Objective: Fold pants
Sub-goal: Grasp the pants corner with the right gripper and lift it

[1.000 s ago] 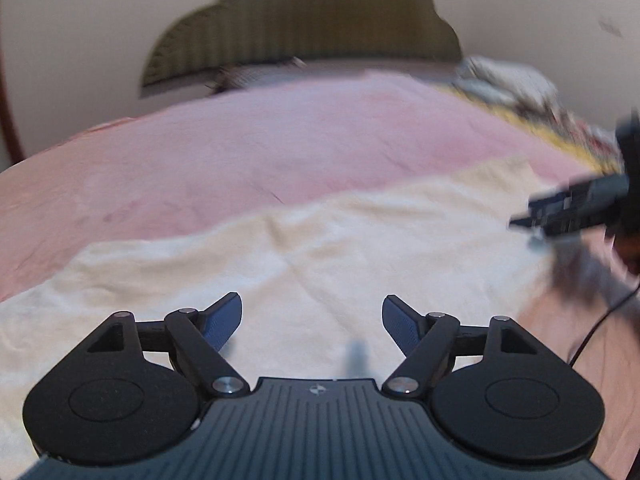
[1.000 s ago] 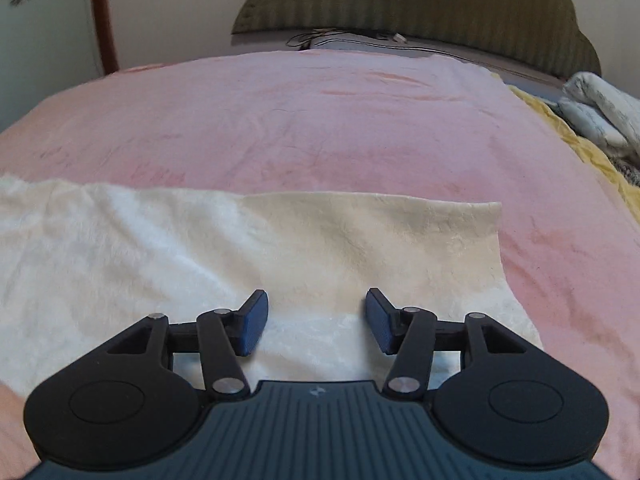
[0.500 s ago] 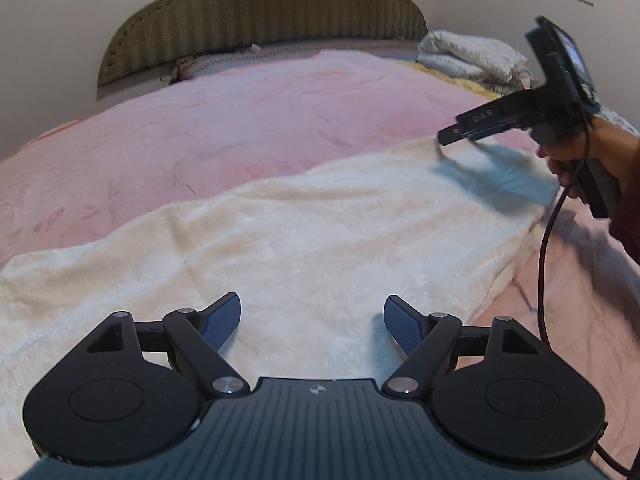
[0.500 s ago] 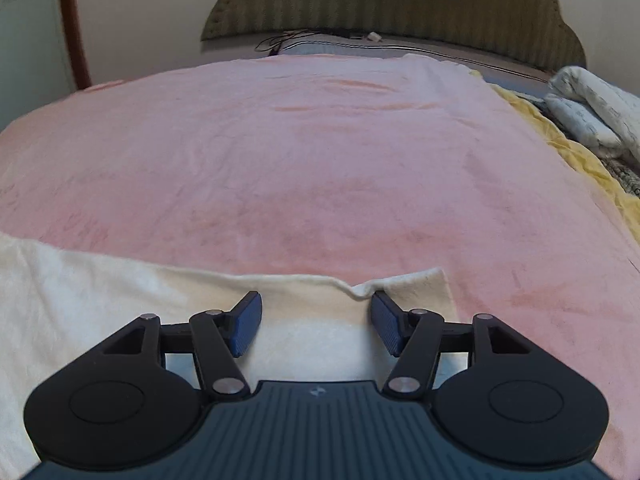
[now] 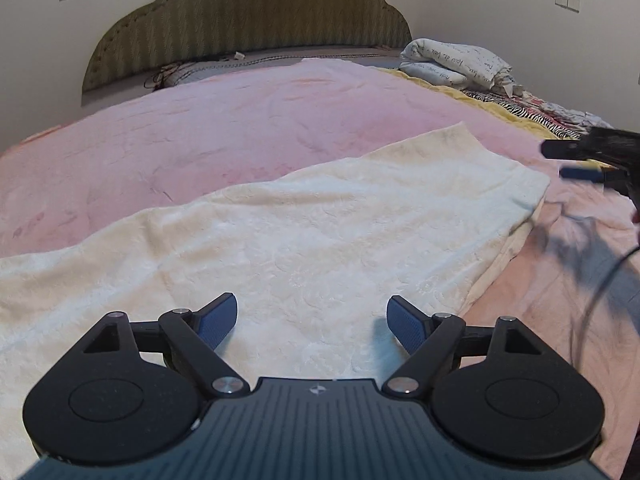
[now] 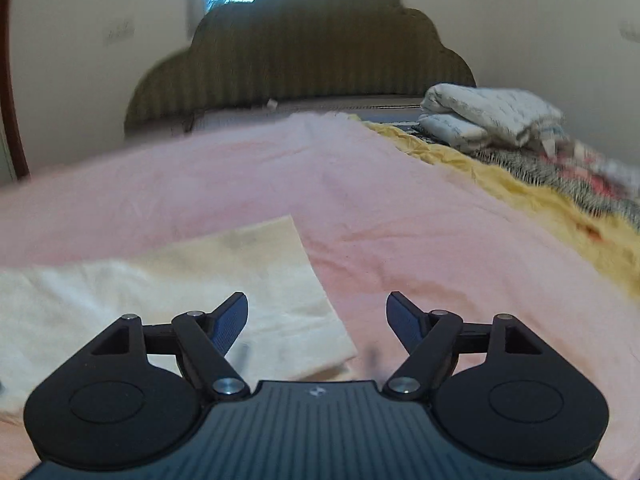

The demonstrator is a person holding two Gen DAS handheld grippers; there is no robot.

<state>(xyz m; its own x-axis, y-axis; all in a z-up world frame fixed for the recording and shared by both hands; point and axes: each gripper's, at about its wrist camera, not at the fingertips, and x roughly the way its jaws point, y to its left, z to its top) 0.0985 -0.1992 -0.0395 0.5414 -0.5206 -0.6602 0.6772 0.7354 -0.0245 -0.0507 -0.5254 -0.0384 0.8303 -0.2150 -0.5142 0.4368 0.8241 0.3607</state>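
On the bed's pink blanket [image 5: 248, 120] lie the cream fleece pants [image 5: 320, 232], spread flat in a long band running from lower left toward upper right in the left wrist view. They look already doubled lengthwise, one leg over the other, with a layered edge showing along the right end; this is a judgement, since no separate legs are visible. Folding across the length looks not yet done: the band is at full stretch.

Left hand-held gripper [image 5: 312, 320]: jaws wide apart and opening slightly, nothing between the pads, hovering low over the mid-section of the pants, cloth directly beneath and ahead.

Right hand-held gripper [image 6: 316, 320]: jaws opening, nothing gripped. The squared end of the pants [image 6: 256, 280] lies under its left finger [image 6: 230, 322]; the right finger is over bare blanket, so the cloth edge passes between them. In the left wrist view this right hand-held gripper [image 5: 560, 160] sits just beyond the far end of the pants, apart from the cloth.

Right wrist view is motion-blurred. Folded bedding [image 5: 456, 64] and a yellow cover stay well apart near the headboard [image 5: 248, 20].
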